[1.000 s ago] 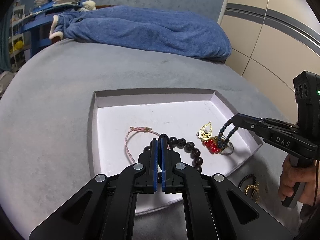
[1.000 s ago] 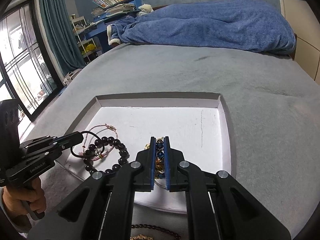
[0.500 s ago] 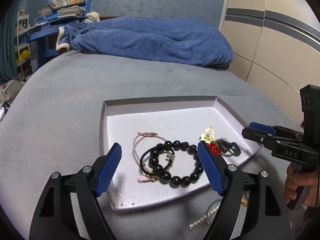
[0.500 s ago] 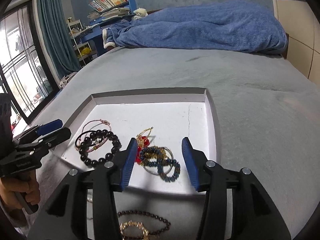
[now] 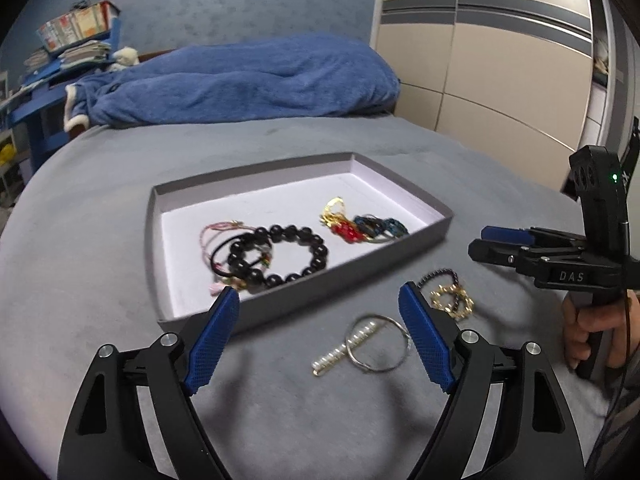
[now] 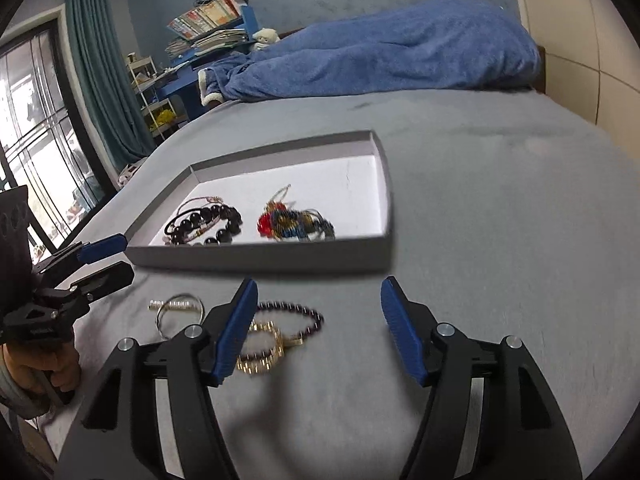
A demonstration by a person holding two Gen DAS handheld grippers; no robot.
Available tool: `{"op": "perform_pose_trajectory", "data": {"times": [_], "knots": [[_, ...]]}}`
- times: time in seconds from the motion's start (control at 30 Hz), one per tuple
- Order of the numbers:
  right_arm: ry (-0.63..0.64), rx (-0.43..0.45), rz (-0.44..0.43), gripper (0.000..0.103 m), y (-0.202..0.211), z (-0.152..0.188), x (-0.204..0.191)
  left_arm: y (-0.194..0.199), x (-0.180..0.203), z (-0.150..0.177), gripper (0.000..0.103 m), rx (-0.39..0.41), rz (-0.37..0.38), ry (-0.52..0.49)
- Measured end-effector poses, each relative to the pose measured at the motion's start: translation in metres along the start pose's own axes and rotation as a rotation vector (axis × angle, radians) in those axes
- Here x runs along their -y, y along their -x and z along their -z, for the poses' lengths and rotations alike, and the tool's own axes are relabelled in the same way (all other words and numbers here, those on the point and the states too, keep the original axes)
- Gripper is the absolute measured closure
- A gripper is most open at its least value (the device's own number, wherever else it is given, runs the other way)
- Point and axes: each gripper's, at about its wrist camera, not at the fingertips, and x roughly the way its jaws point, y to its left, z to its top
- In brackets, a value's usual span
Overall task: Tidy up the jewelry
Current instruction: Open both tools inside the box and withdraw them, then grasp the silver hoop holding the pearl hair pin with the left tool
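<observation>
You're holding both grippers, left and right, with fingers spreading, nothing between them; the tray is sitting at 12 o'clock.

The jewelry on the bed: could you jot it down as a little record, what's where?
surface: grey bedspread
tray: black bead bracelet, pink cord, red, gold and blue tangle
outside tray: silver ring with pearl bar, dark bead and gold bracelets
left gripper: open, empty, just widened
right gripper: open, empty, just widened
</observation>
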Motion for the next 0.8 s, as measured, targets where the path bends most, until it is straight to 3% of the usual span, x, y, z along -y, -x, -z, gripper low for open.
{"op": "perform_pose_trajectory", "data": {"times": [0.6,0.8], "knots": [[0.028,-0.071,0.002,0.039,-0.006,0.017,-0.013,-0.026,0.024,0.012,0.021,-0.141,0.011,-0.105],[0.032,-0.073,0.003,0.039,-0.007,0.017,-0.014,-0.027,0.024,0.013,0.026,-0.148,0.015,-0.105]]}}
